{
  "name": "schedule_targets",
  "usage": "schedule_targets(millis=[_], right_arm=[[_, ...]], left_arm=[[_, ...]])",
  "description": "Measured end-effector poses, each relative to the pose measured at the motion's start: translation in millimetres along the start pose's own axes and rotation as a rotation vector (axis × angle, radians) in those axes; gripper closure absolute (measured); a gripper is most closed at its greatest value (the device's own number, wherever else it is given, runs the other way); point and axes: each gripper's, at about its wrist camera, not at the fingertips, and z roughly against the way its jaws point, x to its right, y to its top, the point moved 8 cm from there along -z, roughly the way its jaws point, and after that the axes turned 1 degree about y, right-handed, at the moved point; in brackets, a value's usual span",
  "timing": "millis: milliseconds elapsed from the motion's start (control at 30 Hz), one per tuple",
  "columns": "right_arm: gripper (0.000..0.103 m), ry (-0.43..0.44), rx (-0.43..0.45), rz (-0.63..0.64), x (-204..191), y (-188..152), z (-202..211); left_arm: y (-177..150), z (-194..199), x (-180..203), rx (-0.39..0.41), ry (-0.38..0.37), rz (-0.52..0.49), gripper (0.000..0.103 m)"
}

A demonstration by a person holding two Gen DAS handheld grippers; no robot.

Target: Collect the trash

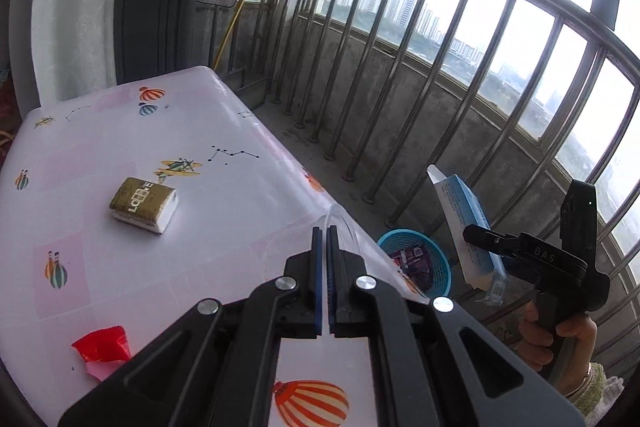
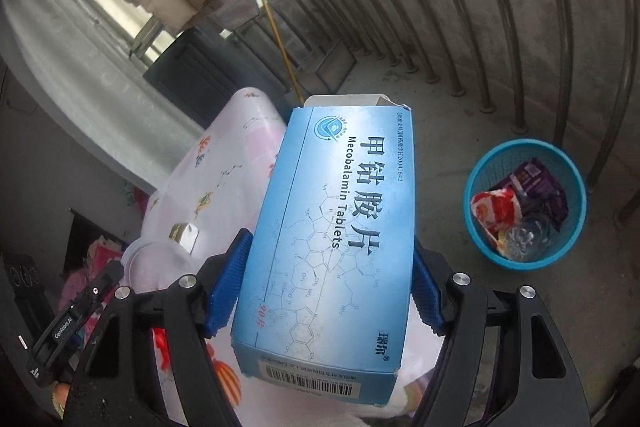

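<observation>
Trash sat in one round blue mesh plastic basket (image 2: 480, 247) on the balcony floor beside the table (image 1: 224, 131): a purple foil wrapper (image 2: 536, 183), a red-and-white packet (image 2: 494, 213) and a clear plastic bottle (image 2: 520, 239). One flat blue cardboard medicine box (image 2: 332, 247) was clamped between the right gripper (image 2: 324, 287)'s blue fingers (image 2: 226, 287), off the table's edge. The left gripper (image 1: 325, 251)'s fingers were pressed together on a clear plastic cup (image 1: 344, 223)'s rim. One gold tissue pack (image 1: 143, 203) and one red wrapper (image 1: 103, 349) lay on the table.
</observation>
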Motion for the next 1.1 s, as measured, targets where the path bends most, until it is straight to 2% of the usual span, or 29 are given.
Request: schedule_targets(millis=[133,267,333,467,567,633,700,767,833,900,967,1100], right_arm=[[0.034,-0.075,0.038,-0.239,78.7,8.8,10.3],[0.034,-0.092,-0.016,-0.441,141.1,1.4,-4.6],[0.034,-0.088,-0.034,-0.532,167.3,-1.4,-13.1],[0.031,-0.09,-0.068,-0.642,210.1,1.4,-39.6],[0.023,-0.053,-0.066,-0.705,245.6,11.7,-68.3],[0.022,-0.132,-0.054,-0.736,272.6,11.2,-77.9],[0.022,-0.192,-0.068,-0.76,288.9,3.8,-81.2],[0.022,-0.18,-0.066,-0.769,290.8,-3.2,-79.2],[0.022,-0.197,-0.065,-0.754,289.8,-11.4,-75.2],[0.022,-0.217,-0.068,-0.746,290.1,-17.1,-71.1],[0.022,-0.221,-0.059,-0.733,286.8,-20.0,-68.0],[0.022,-0.221,-0.018,-0.645,269.4,-15.2,-59.3]], left_arm=[[16.9,-51.4,57.3,-0.079,-0.1,-0.076,0.102],[18.9,-125.6,117.1,-0.229,-0.183,-0.145,0.102],[14.9,-165.7,142.4,-0.31,-0.2,-0.168,0.102],[11.1,-240.1,182.4,-0.41,-0.199,-0.2,0.102],[12.0,-291.1,198.9,-0.452,-0.185,-0.159,0.1],[11.9,-312.3,198.8,-0.461,-0.163,-0.09,0.094],[9.6,-319.3,197.7,-0.475,-0.17,-0.046,0.093],[7.2,-313.6,196.8,-0.474,-0.192,-0.054,0.09],[8.4,-305.3,191.3,-0.455,-0.19,-0.072,0.082],[11.1,-294.6,182.3,-0.443,-0.193,-0.065,0.081],[18.3,-279.5,170.9,-0.418,-0.196,-0.047,0.08],[35.0,-242.4,146.2,-0.342,-0.188,-0.04,0.069]])
